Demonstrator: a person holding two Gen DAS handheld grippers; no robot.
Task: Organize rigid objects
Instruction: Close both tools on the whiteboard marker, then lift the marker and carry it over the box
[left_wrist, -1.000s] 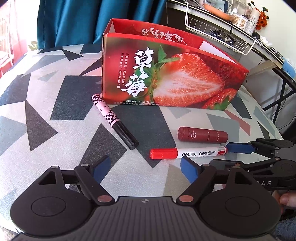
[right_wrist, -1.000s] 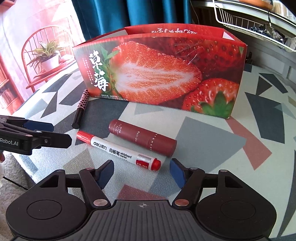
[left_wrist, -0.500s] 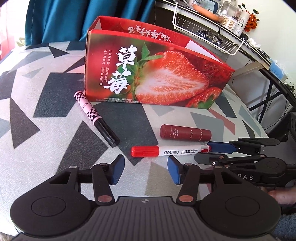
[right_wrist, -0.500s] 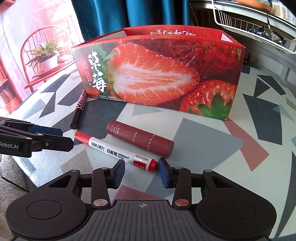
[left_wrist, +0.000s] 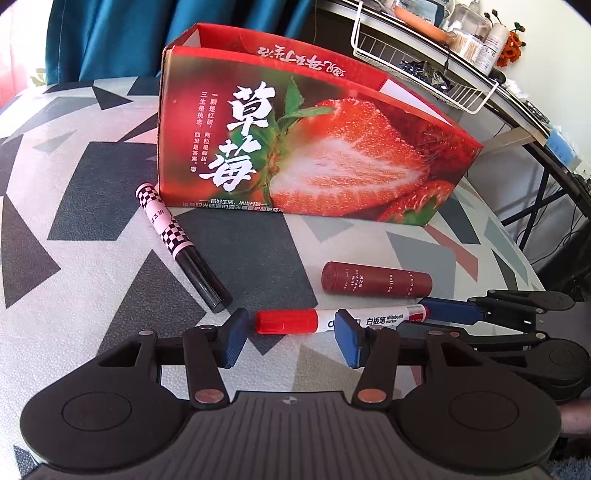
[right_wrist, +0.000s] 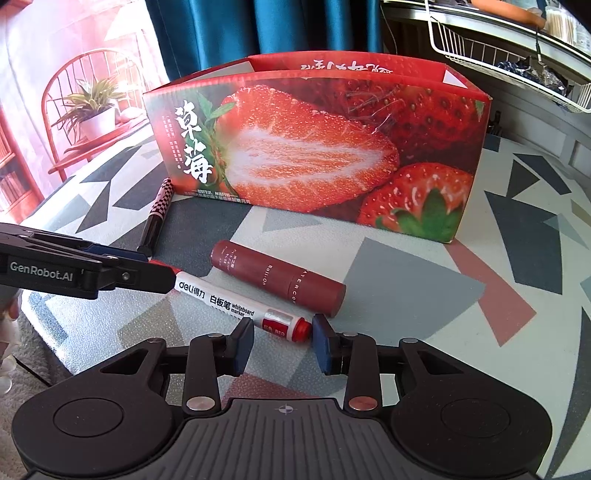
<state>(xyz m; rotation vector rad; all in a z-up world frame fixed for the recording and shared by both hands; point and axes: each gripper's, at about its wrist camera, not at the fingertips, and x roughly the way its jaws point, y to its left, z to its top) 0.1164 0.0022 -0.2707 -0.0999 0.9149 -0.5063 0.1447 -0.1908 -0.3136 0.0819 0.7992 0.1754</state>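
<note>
1. Red-capped and white-barrelled, the whiteboard marker (left_wrist: 369, 319) lies flat on the bench (left_wrist: 92, 295) in front of the strawberry box (left_wrist: 314, 147), well clear of its printed wall, with black lettering along the barrel and a red tail end.
2. Its long axis runs roughly along the front of the strawberry box. The cap is toward the box's left end and the tail toward its right.
3. The left hand-held gripper (left_wrist: 291, 341) sits on the near side of the marker from the box, with the red cap between its jaws. The jaws have just been closing and stand partly open. A sliver of bench shows between one pad and the cap's end, so I see no grip.
4. The right hand-held gripper (right_wrist: 282, 343) is at the other end – the red tail lies between its jaws, entering on a slant. These jaws have also just been closing and are narrower than the left pair. One pad is just beside the tail, but neither visibly presses on it.
5. Both are equally near, one to each end – the coming move likely turns on each pair squaring up across the barrel.
6. A maroon tube (left_wrist: 376, 284) lies between the marker and the box, close to the tail. A checked pink tube (left_wrist: 177, 243) lies off the box's left front corner.
</note>
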